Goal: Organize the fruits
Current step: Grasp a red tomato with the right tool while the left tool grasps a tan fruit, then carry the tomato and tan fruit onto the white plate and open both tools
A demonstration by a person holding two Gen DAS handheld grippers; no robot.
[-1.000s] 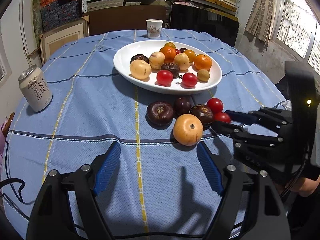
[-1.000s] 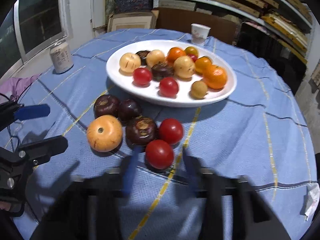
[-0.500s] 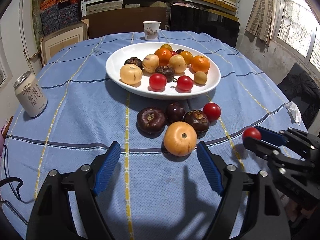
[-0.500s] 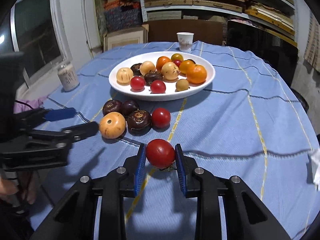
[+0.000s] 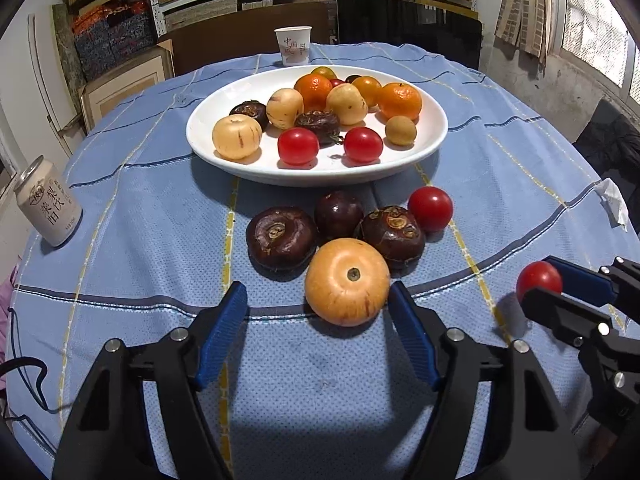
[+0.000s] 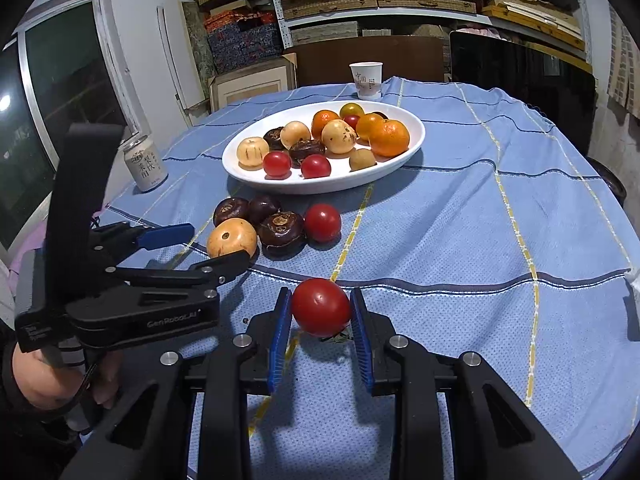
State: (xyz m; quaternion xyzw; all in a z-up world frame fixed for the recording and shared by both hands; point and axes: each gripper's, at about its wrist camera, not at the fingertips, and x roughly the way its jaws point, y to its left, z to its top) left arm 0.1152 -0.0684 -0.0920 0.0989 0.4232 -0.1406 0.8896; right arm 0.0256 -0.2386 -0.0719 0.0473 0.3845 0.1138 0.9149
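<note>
A white oval plate (image 5: 434, 136) (image 6: 414, 138) holds several fruits: oranges, pale yellow fruits, dark brown ones and red tomatoes. In front of it on the blue cloth lie a tan round fruit (image 5: 347, 282) (image 6: 232, 238), three dark brown fruits (image 5: 282, 237) and a red tomato (image 5: 430, 209) (image 6: 322, 223). My right gripper (image 6: 321, 308) is shut on a red tomato (image 6: 321, 307) (image 5: 538, 277), held above the cloth at the near right. My left gripper (image 5: 318, 304) (image 6: 202, 246) is open, its fingers either side of the tan fruit.
A drink can (image 5: 47, 204) (image 6: 145, 164) stands at the left. A paper cup (image 5: 293, 46) (image 6: 366, 80) stands behind the plate. A crumpled white tissue (image 5: 612, 202) lies at the right edge. Shelves and boxes stand beyond the round table.
My right gripper closed on a red tomato beside the loose fruits and lifted it back to the near right. My left gripper moved a little closer to the tan fruit.
</note>
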